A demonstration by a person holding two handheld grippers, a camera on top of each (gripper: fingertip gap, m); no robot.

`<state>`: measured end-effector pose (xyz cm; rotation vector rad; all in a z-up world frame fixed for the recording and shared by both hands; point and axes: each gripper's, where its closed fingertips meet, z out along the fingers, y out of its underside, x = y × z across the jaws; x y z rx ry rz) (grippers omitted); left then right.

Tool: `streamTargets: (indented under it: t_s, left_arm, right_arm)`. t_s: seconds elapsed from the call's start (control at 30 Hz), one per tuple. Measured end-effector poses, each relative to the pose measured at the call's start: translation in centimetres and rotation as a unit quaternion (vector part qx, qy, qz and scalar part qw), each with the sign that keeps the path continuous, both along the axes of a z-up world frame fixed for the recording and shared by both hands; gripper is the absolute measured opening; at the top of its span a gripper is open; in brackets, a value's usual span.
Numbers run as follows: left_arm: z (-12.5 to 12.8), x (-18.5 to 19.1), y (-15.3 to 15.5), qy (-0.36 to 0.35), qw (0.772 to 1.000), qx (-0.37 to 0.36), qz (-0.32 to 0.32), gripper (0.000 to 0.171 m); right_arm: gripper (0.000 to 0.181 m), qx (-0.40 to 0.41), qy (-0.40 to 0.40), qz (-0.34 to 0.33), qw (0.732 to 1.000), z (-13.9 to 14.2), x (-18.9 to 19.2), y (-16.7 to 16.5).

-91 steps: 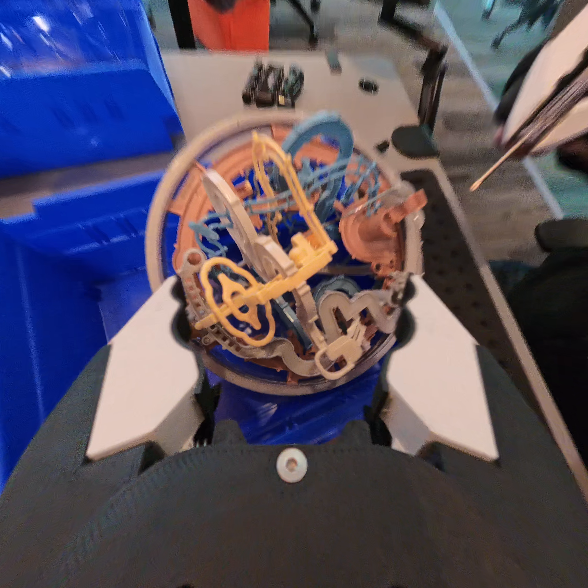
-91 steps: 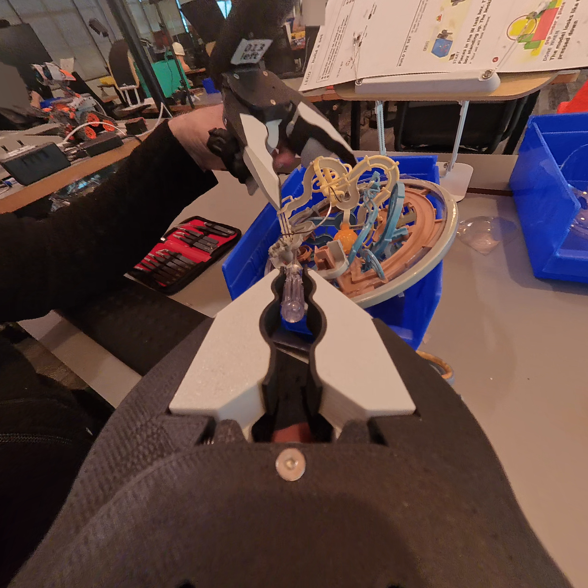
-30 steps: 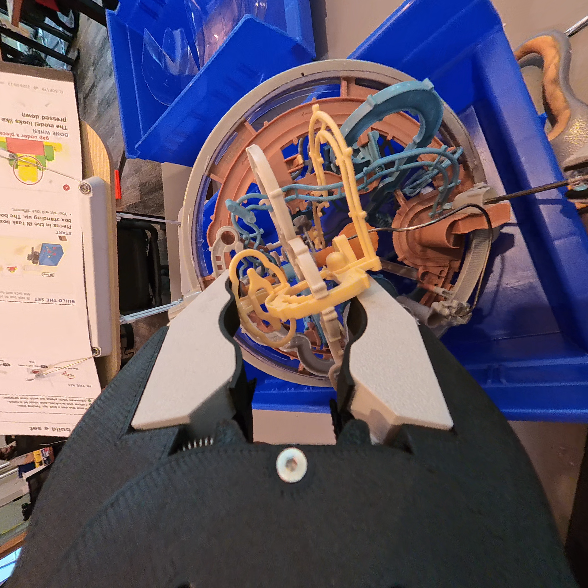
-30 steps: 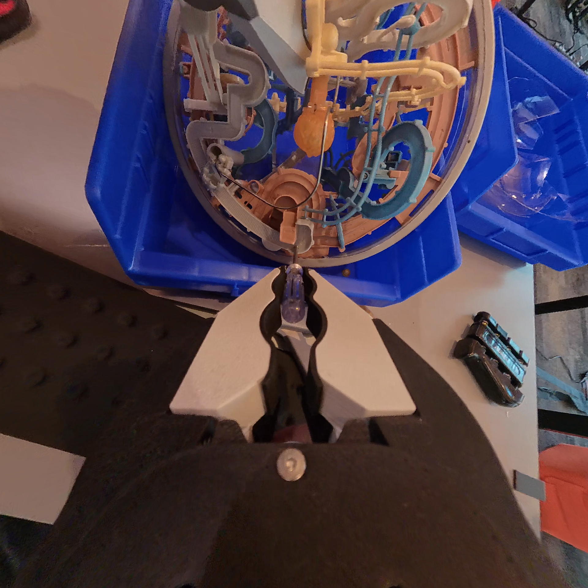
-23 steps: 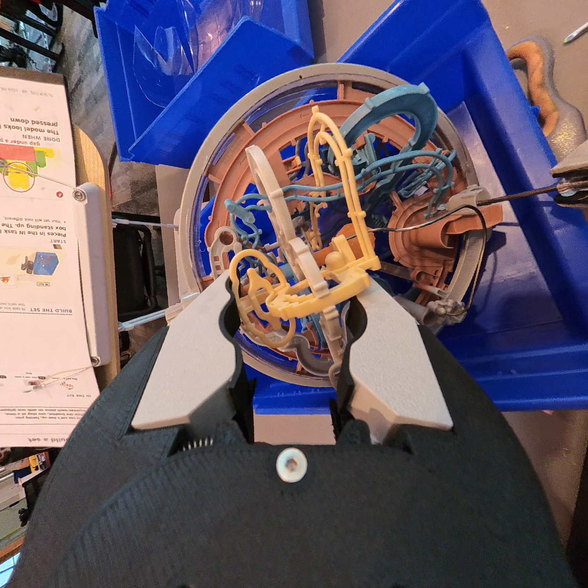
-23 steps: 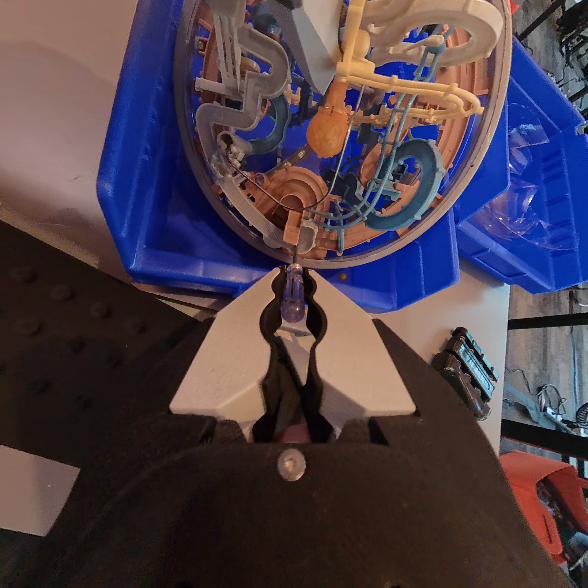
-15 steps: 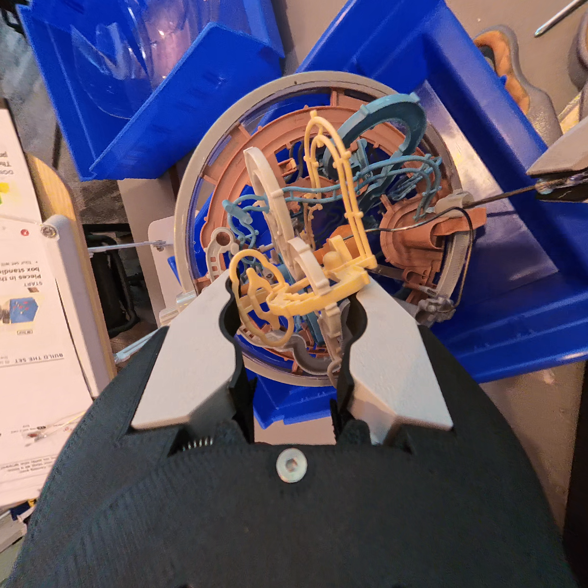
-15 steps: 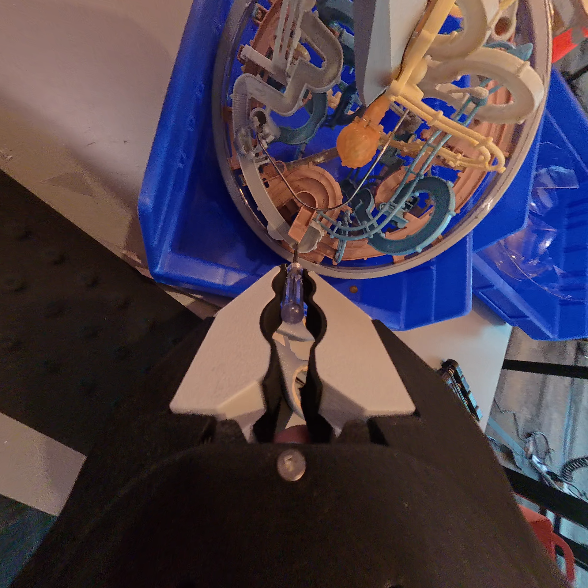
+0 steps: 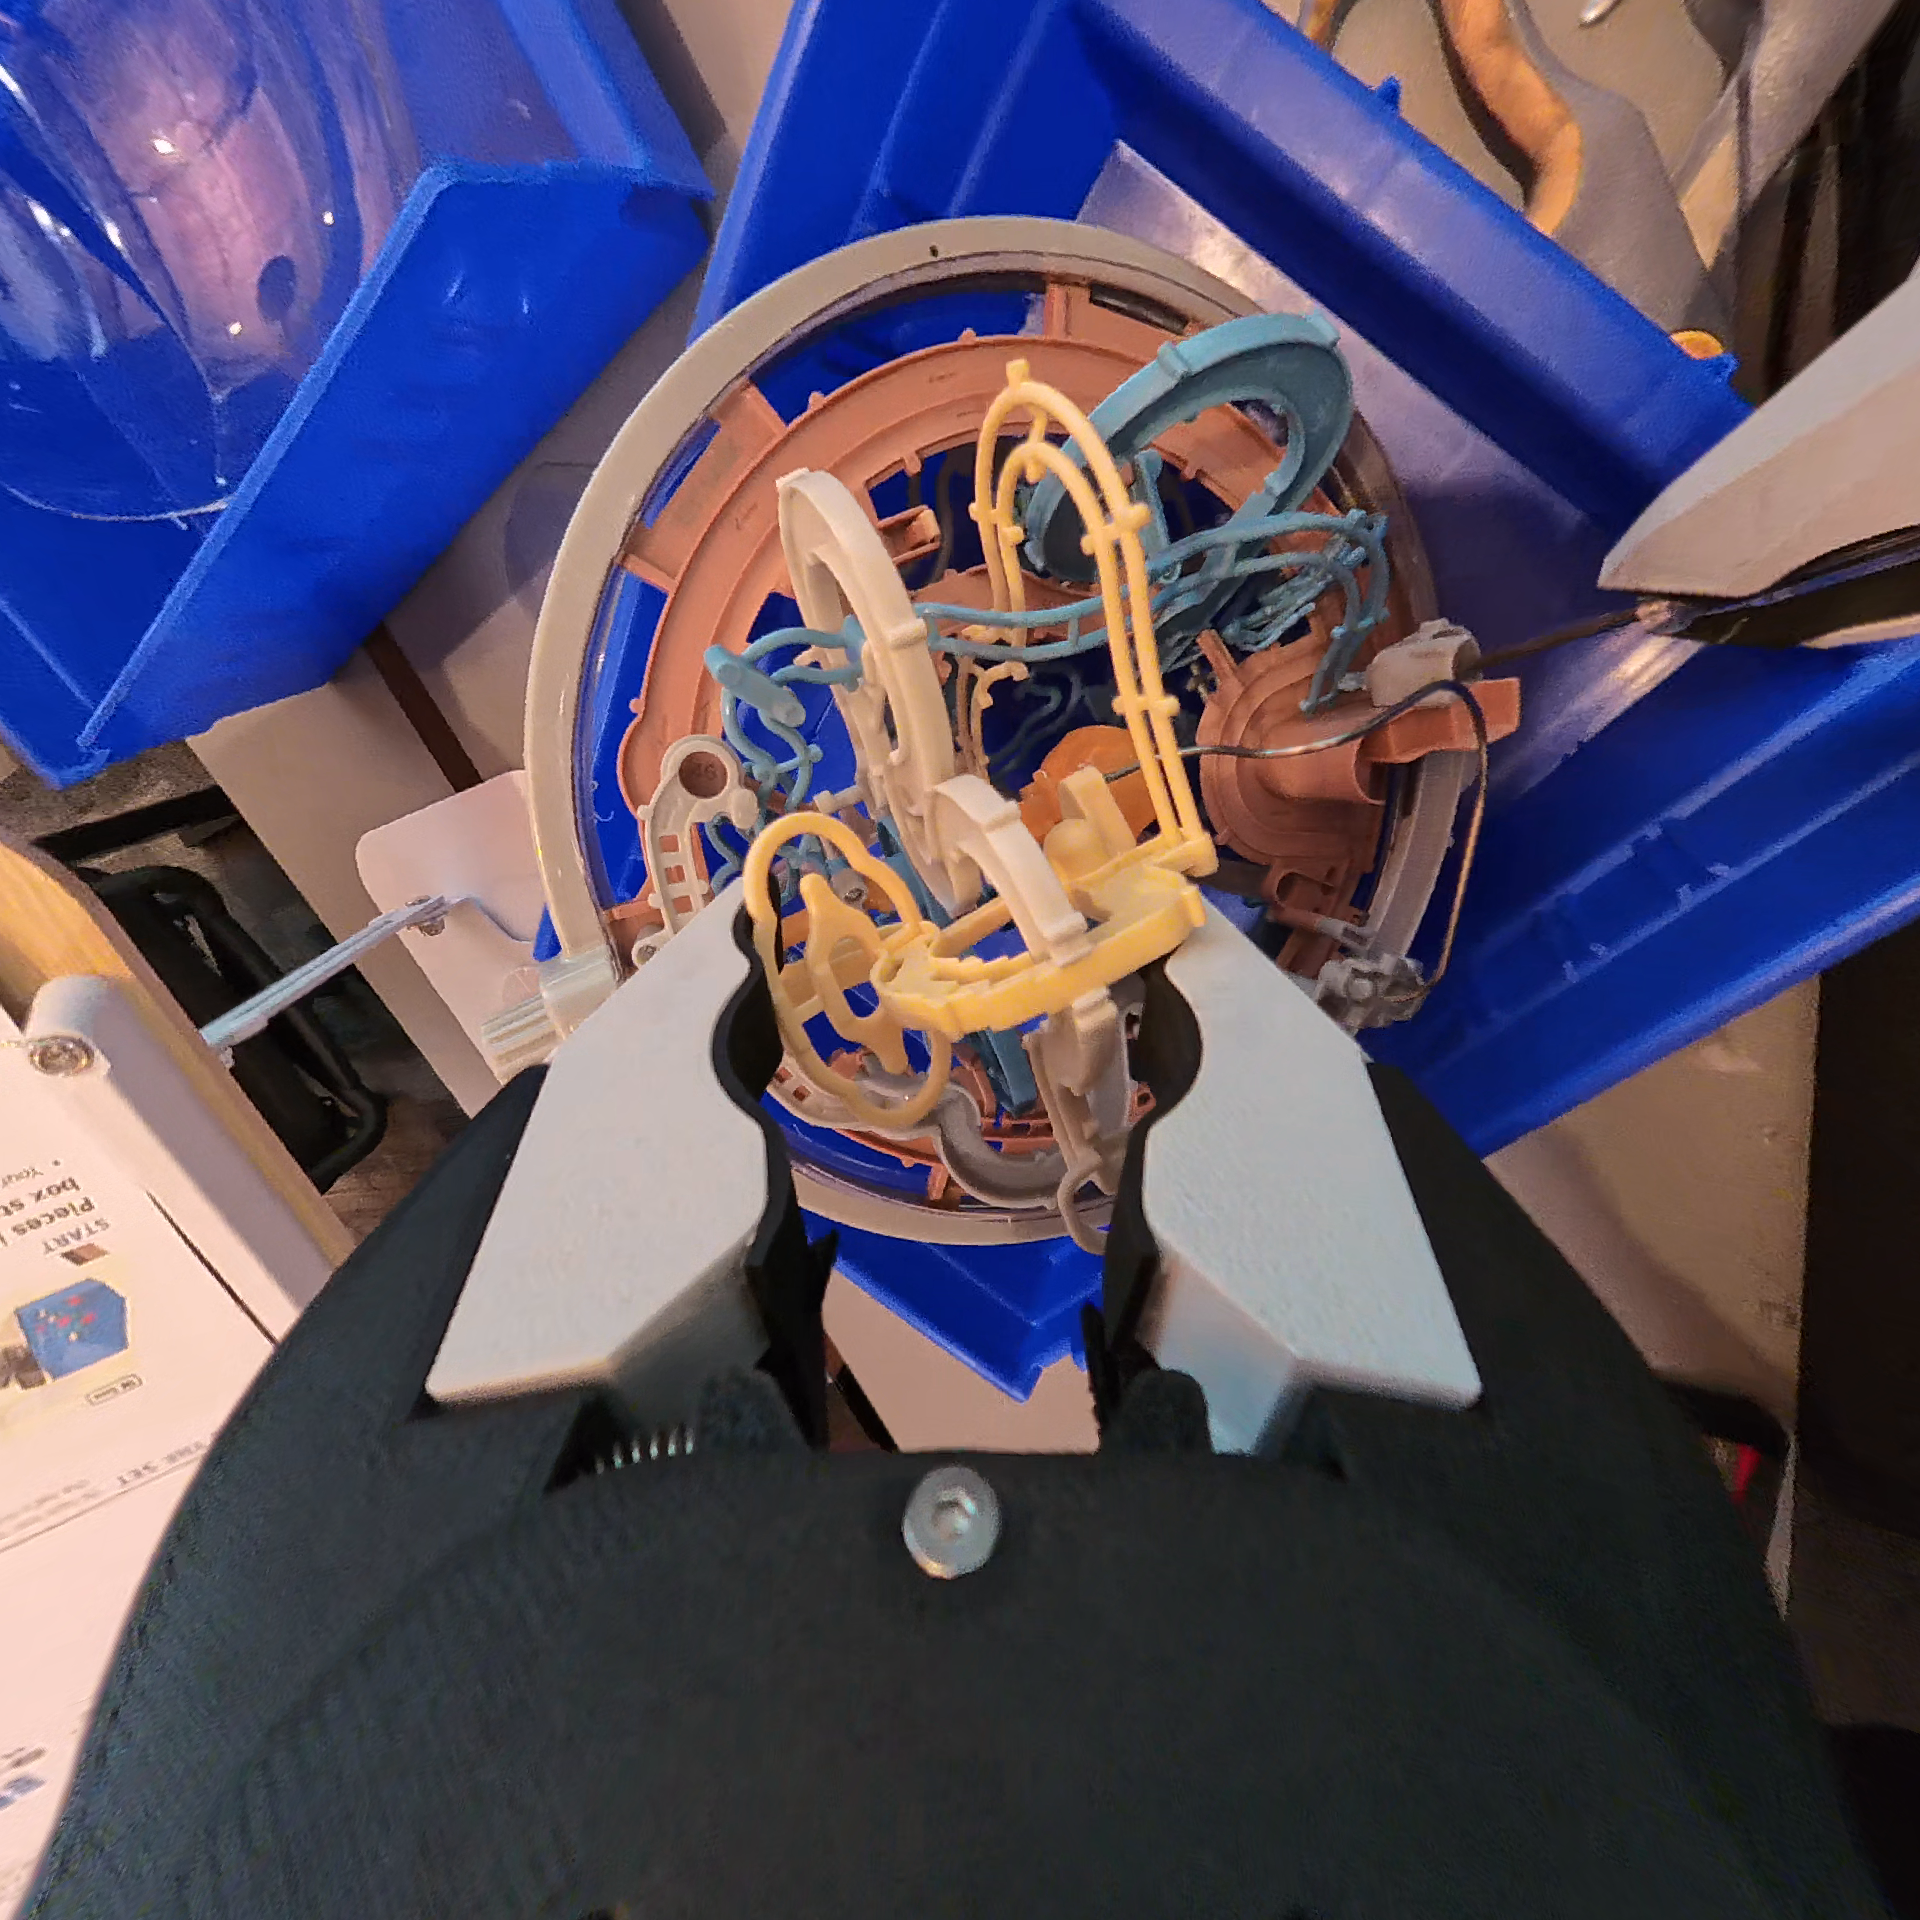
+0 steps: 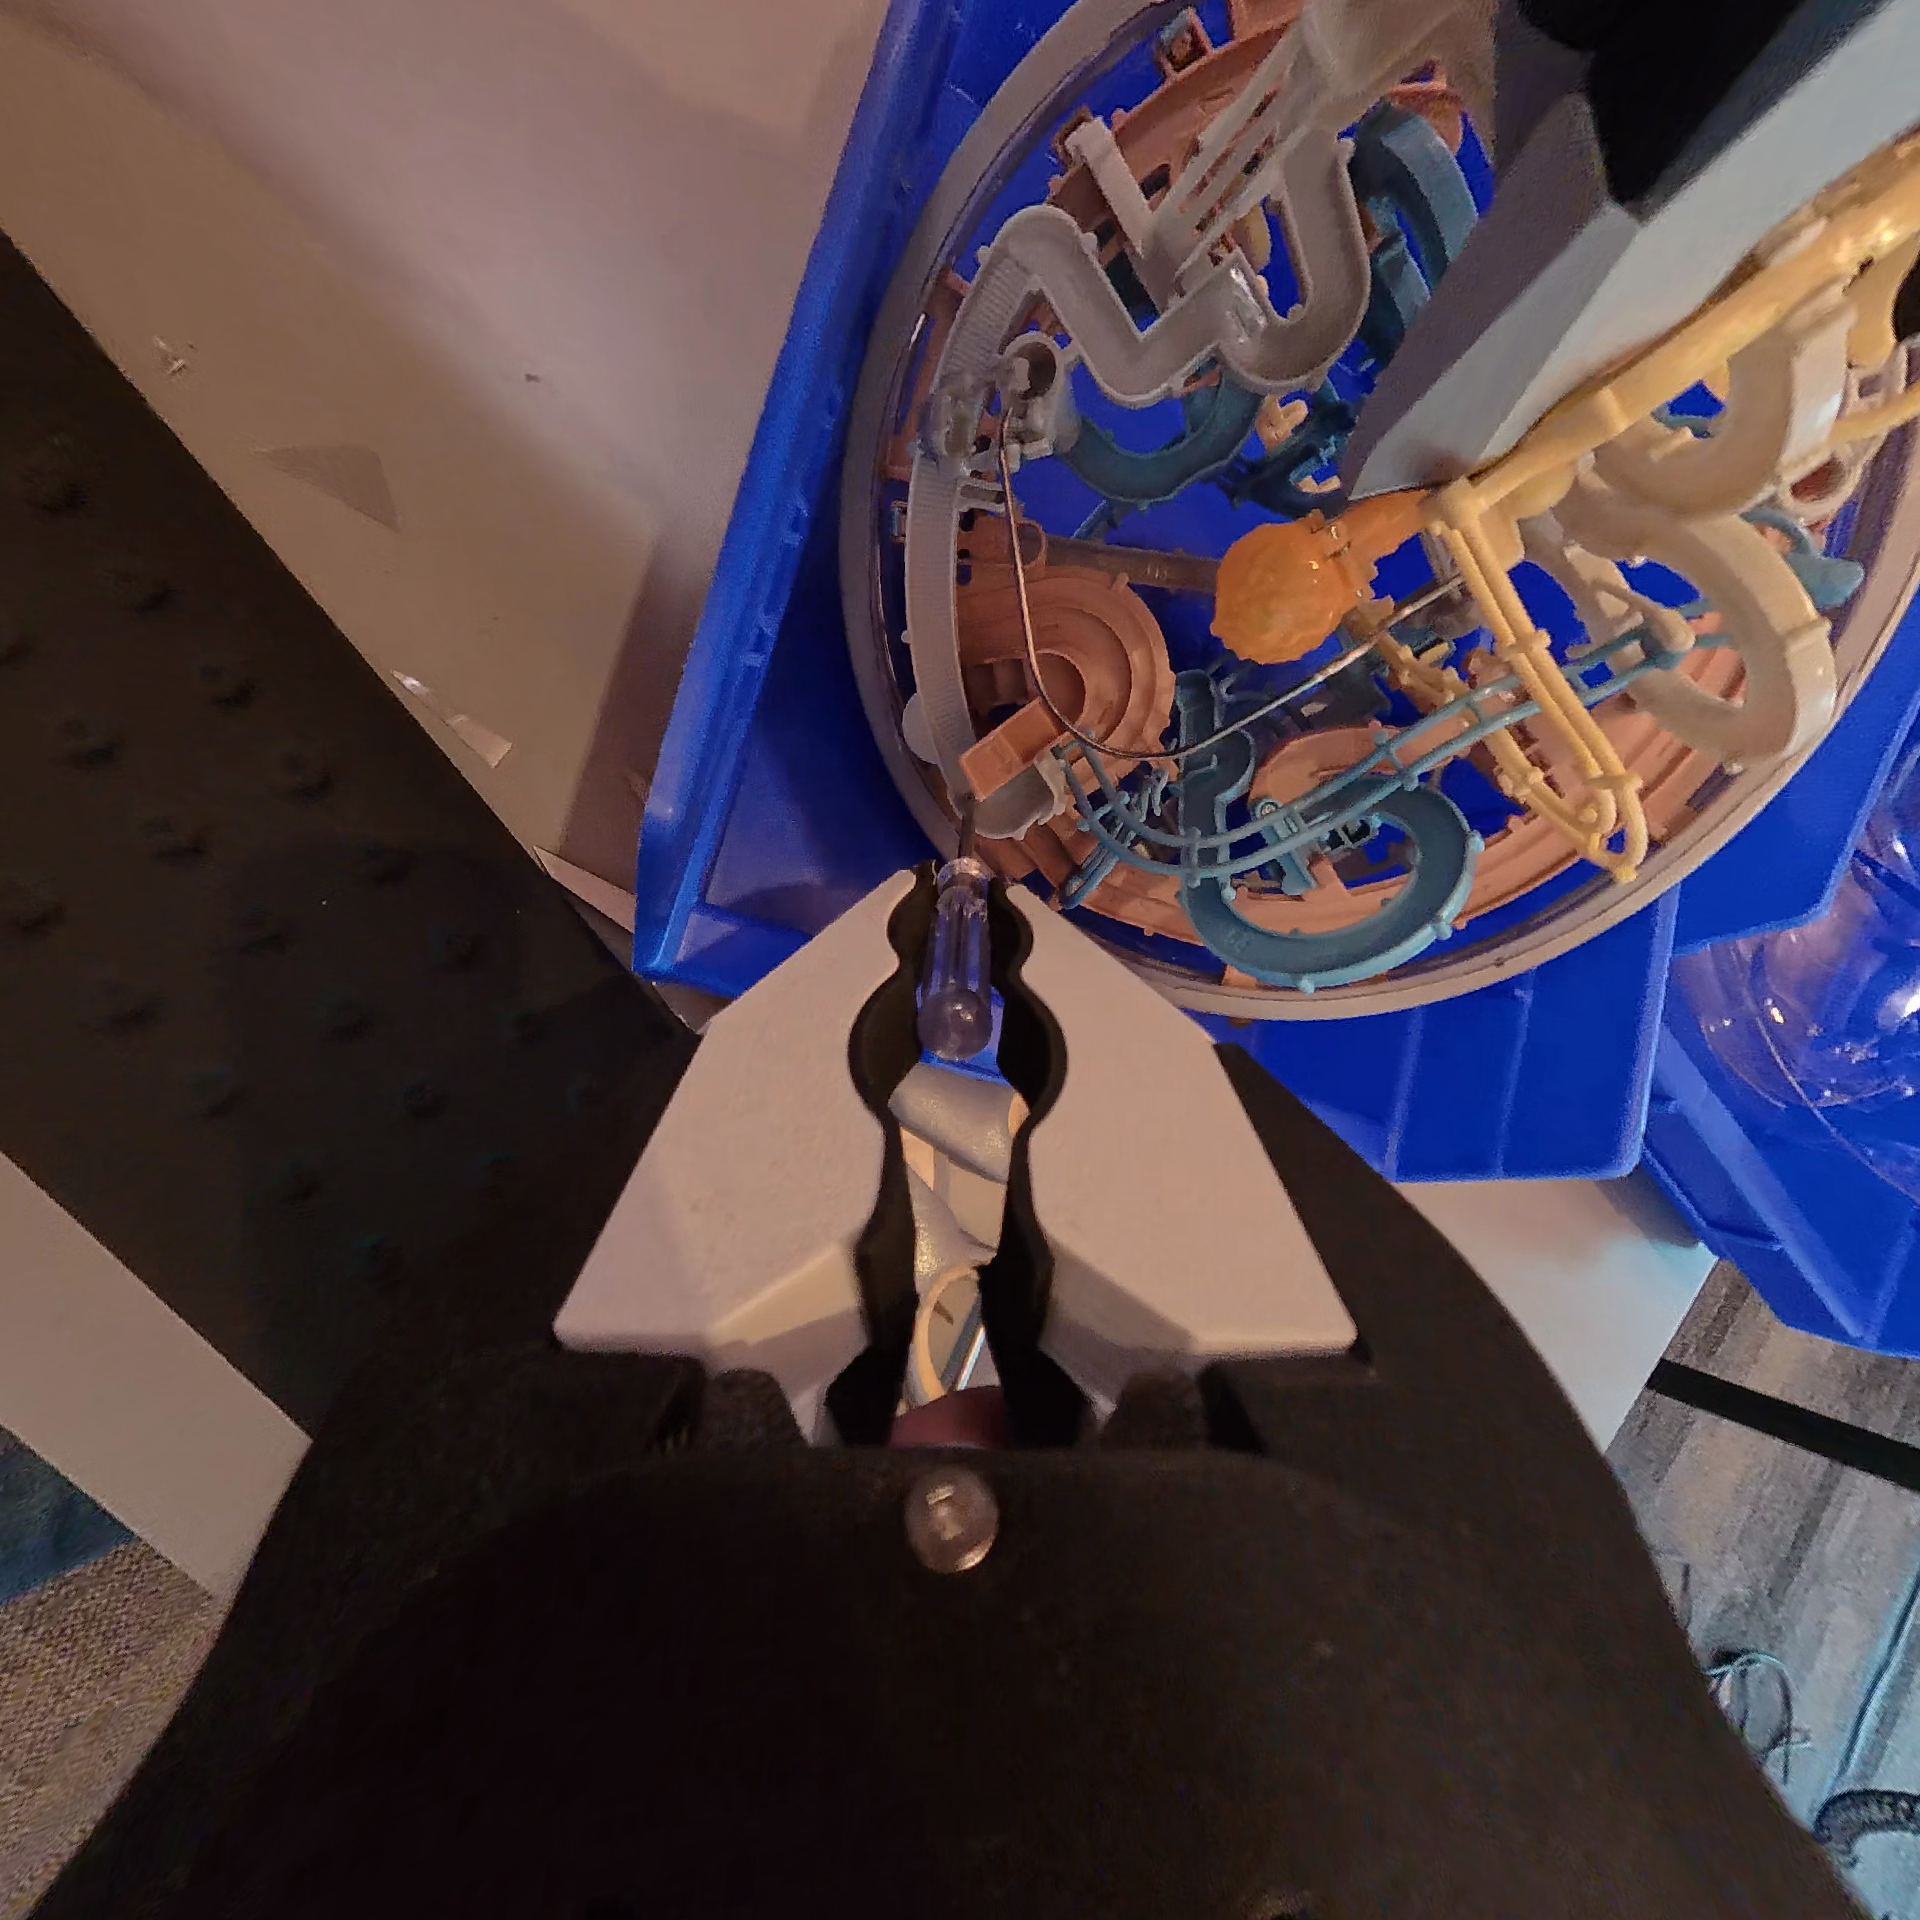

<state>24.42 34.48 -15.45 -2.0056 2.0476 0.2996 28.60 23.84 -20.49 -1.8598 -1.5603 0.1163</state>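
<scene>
left wrist view first: your left gripper (image 9: 961, 940) has its grey fingers (image 9: 623, 1174) set a moderate way apart and closed on the pale yellow track (image 9: 1023, 982) that stands up out of the maze half-sphere (image 9: 977, 727). the yellow loop sits right between the two tips, touching both. the maze half-sphere, with its grey rim, brown rings, light blue rails and white arches, is tilted up on edge and rests in the blue bin (image 9: 1558, 935). a second blue bin (image 9: 343, 343) lies beside it at the upper left and holds a clear dome (image 9: 156, 260). a printed sheet (image 9: 83, 1351) on a stand shows at the lower left. at the right edge your right gripper (image 9: 1766, 582) comes in, and a thin dark shaft runs from its tip to a grey fitting on the rim of the maze.

right wrist view: your right gripper (image 10: 961, 883) has its fingers (image 10: 1122, 1143) drawn in narrow, clamped on a small screwdriver (image 10: 954, 966) with a clear bluish handle. the shaft points forward and its tip meets the brown and grey parts at the near edge of the maze half-sphere (image 10: 1299, 675). a thin dark wire (image 10: 1039, 675) curves across the maze interior near an orange ball (image 10: 1283, 603). the blue bin (image 10: 748, 727) sits on a pale table (image 10: 416, 364), with a dark mat (image 10: 208, 779) just beside it. one grey finger of your left gripper shows at the upper right, against the yellow track (image 10: 1558, 436).
</scene>
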Motion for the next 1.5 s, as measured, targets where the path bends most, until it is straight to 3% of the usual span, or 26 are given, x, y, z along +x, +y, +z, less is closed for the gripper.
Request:
streamTargets:
  t_s: [0.27, 0.4, 0.5, 0.6, 0.73, 0.83, 0.9, 1.03, 1.5]
  left_arm:
    - [-0.1, 0.3, 0.3, 0.022, 0.999, -0.027, -0.011, 0.068]
    - [-0.2, 0.5, 0.3, 0.019, 0.999, -0.024, -0.014, 0.068]
    - [-0.1, 0.8, 0.2, 0.022, 0.999, -0.014, -0.019, 0.067]
    - [0.0, 1.1, 0.0, 0.011, 1.000, 0.002, -0.013, 0.067]
    - [0.0, 0.9, 0.2, -0.003, 1.000, 0.019, -0.006, 0.067]
    - [-0.1, 1.2, 0.1, -0.010, 1.000, 0.019, -0.005, 0.067]
    - [-0.1, 1.3, 0.1, -0.005, 1.000, 0.020, -0.004, 0.067]
    - [-0.1, 1.3, 0.1, -0.003, 1.000, 0.017, 0.006, 0.067]
    - [-0.2, 1.6, 0.1, -0.010, 1.000, 0.009, 0.021, 0.067]
  right_arm:
    - [0.007, 0.052, -0.073, 0.075, 0.993, 0.0, -0.2, 0.4]
    - [0.007, 0.161, -0.185, 0.147, 0.958, -0.4, -0.1, 0.3]
    - [0.007, 0.186, -0.226, 0.165, 0.942, -0.4, -0.1, 0.2]
    - [0.008, 0.142, -0.183, 0.121, 0.965, -0.1, 0.3, 0.1]
    - [0.008, 0.076, -0.066, 0.005, 0.995, 1.3, 1.7, 0.1]
    - [0.008, 0.006, 0.080, -0.092, 0.993, 2.1, 1.9, 0.0]
    - [0.008, -0.031, 0.137, -0.139, 0.980, 1.5, 2.1, 0.0]
    - [0.008, -0.065, 0.169, -0.172, 0.968, 0.0, 2.0, -0.3]
    - [0.007, -0.082, 0.195, -0.224, 0.951, -0.9, 1.8, 0.4]
